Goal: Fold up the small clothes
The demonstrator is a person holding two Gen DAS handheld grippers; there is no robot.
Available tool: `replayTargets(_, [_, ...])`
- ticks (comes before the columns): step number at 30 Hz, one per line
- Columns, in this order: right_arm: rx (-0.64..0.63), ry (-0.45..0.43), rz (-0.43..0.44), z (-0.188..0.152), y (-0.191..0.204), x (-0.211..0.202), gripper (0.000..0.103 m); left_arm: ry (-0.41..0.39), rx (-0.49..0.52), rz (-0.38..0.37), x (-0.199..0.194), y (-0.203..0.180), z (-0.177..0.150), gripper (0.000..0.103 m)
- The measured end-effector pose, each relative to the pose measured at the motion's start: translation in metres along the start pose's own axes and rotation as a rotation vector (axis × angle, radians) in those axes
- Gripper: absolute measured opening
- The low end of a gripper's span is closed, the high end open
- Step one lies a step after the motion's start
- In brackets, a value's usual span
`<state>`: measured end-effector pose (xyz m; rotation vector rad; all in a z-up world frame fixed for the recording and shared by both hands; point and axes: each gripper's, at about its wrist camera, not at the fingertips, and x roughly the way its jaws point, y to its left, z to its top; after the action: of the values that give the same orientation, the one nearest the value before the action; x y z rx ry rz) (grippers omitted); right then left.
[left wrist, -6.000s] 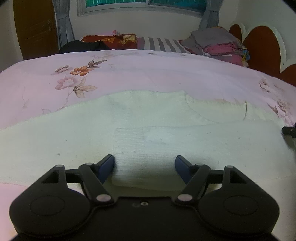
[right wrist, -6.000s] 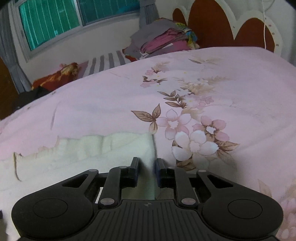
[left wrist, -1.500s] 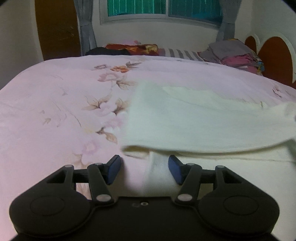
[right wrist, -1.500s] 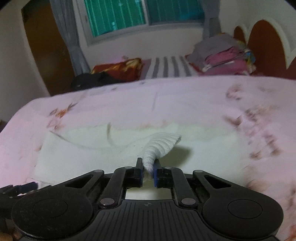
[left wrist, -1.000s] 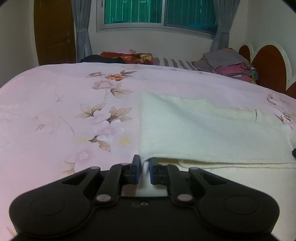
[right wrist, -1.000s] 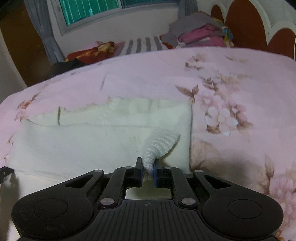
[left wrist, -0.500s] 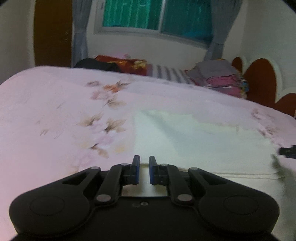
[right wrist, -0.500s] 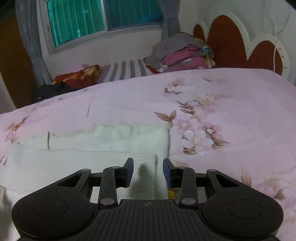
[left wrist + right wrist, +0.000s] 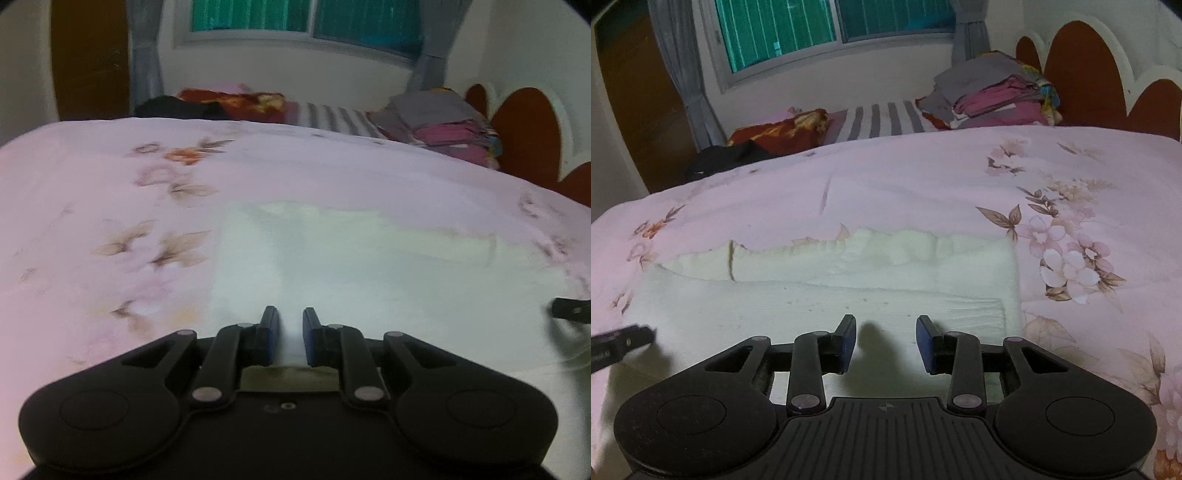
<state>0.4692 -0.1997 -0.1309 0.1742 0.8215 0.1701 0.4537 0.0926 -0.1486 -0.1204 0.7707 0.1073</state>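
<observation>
A cream knit garment [image 9: 849,295] lies folded flat on the pink floral bedspread [image 9: 923,177]; it also shows in the blurred left wrist view [image 9: 369,273]. My right gripper [image 9: 885,343] is open and empty, just above the garment's near folded layer. My left gripper [image 9: 290,332] hangs over the garment's near left part with its jaws almost closed; a narrow gap shows between them and nothing is visibly pinched. The tip of the left gripper shows at the left edge of the right wrist view [image 9: 620,341], and the right gripper's tip shows at the right of the left wrist view [image 9: 569,310].
A stack of folded clothes [image 9: 993,92] sits by the red headboard [image 9: 1082,70]. A striped pillow [image 9: 882,118], a red patterned cloth [image 9: 783,129] and a dark bundle [image 9: 720,155] lie at the far side under the window [image 9: 827,29].
The right gripper released the sleeve end and opened wider. The left gripper closed, then lifted back away from the garment's edge. Both have pulled back from the fold.
</observation>
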Motion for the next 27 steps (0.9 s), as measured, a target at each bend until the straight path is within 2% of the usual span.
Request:
replayTargets(4, [0.012,0.035,-0.028,-0.008,-0.017,0.009,0.036,0.001,-0.032,0.006,-0.006,0.013,-0.003,0.017])
replayTargets(7, [0.02,0.027,-0.024,-0.007,-0.022,0.006,0.036,0.006,-0.036,0.021,-0.009,0.009,0.004,0.016])
replayTargets(9, [0.027,-0.002,-0.009,-0.003,-0.021,0.002,0.036,-0.024,-0.015,0.014,-0.013,0.001,0.011,0.015])
replayTargets(12, [0.019,-0.012,-0.009,0.003,-0.015,0.002,0.036,-0.017,-0.009,-0.008,-0.004,-0.006,0.022,0.017])
replayTargets(14, [0.022,-0.007,-0.009,0.007,-0.012,0.006,0.036,-0.005,-0.01,0.006,0.007,-0.006,0.028,0.019])
replayTargets(18, [0.014,-0.002,-0.014,0.011,-0.009,0.01,0.036,0.034,-0.038,0.036,0.024,0.002,0.032,0.027])
replayTargets(27, [-0.049,0.026,-0.093,0.004,-0.025,0.023,0.036,0.034,-0.012,0.036,0.025,0.003,0.028,0.028])
